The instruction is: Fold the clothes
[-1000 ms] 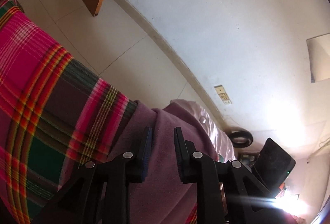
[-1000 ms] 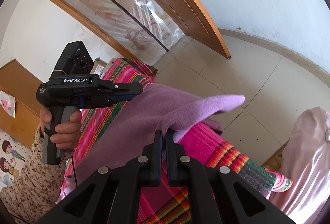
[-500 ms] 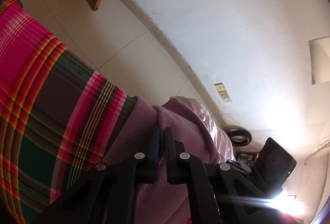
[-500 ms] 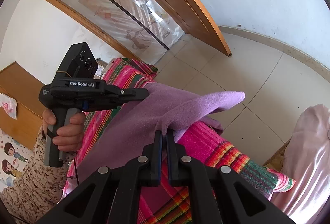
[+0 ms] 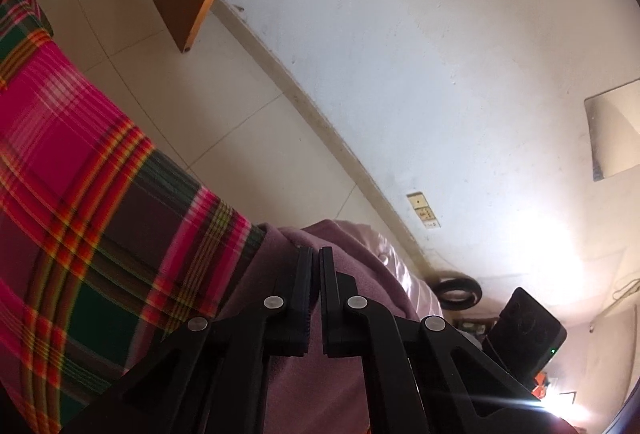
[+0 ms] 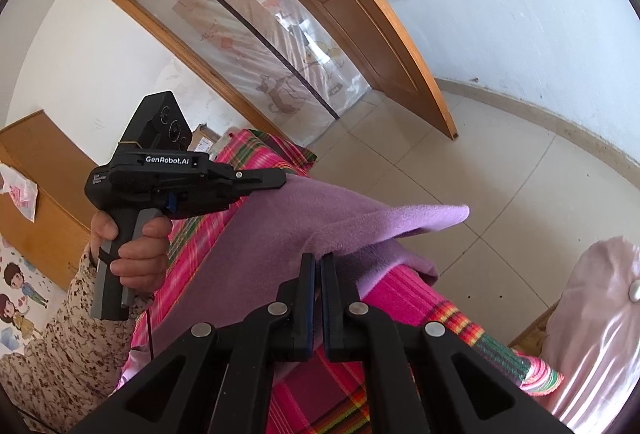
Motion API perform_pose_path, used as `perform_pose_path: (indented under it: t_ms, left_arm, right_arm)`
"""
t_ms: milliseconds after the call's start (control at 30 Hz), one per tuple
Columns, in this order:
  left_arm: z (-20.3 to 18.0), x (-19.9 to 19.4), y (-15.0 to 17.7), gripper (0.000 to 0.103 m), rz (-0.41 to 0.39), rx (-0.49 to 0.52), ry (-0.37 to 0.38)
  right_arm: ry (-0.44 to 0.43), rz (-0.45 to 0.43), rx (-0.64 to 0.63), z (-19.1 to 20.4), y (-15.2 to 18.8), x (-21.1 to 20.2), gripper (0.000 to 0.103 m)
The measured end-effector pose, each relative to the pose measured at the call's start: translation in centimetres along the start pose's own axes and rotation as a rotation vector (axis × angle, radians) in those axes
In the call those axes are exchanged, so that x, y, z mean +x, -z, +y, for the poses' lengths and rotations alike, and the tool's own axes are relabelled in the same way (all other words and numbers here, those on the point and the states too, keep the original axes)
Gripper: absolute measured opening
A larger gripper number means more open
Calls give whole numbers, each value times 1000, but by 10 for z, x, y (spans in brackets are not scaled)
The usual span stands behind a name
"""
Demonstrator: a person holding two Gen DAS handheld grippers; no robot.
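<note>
Purple cloth (image 6: 304, 226): a soft, fuzzy piece of clothing. It hangs lifted between the two tongs, above a bed with a bright pink checked blanket (image 6: 360, 314).
Left tongs (image 5: 315, 258): squeezed together on one edge of the purple cloth (image 5: 304, 366). In the right wrist view, the left tongs (image 6: 285, 181) come in from the left side and pinch the far top edge of the cloth.
Right tongs (image 6: 316, 262): squeezed together too. They pinch the near edge of the cloth, right where a fold hangs down.
Cloth between them: it stretches from one pair of tongs to the other like a little roof. One corner sticks out to the right, over the floor.
Left hand (image 6: 132, 246): wrapped round the grey handle of the left tongs. The sleeve (image 6: 72, 330) has small brown flowers.
Blanket: pink, green, red and yellow lines. It lies under the cloth.
Pink shiny thing (image 6: 592, 334): beside the bed, at the right edge. I cannot tell what it is.
Door (image 6: 372, 14): brown wood, standing open.
</note>
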State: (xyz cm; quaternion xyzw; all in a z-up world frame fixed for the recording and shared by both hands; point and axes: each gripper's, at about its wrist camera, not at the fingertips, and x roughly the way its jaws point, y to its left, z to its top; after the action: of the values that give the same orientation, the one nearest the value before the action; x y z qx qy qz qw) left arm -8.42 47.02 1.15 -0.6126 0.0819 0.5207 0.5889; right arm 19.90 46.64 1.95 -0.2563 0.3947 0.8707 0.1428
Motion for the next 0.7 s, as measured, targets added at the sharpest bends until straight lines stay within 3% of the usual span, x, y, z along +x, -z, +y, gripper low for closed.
perform_pose_path:
  t_ms: [333, 700]
  left_arm:
    - [17, 10, -4, 3, 8, -44, -1]
    - [33, 22, -3, 3, 10, -80, -17]
  right_arm:
    - [78, 31, -24, -3, 2, 13, 3]
    - [85, 60, -3, -9, 0, 22, 3]
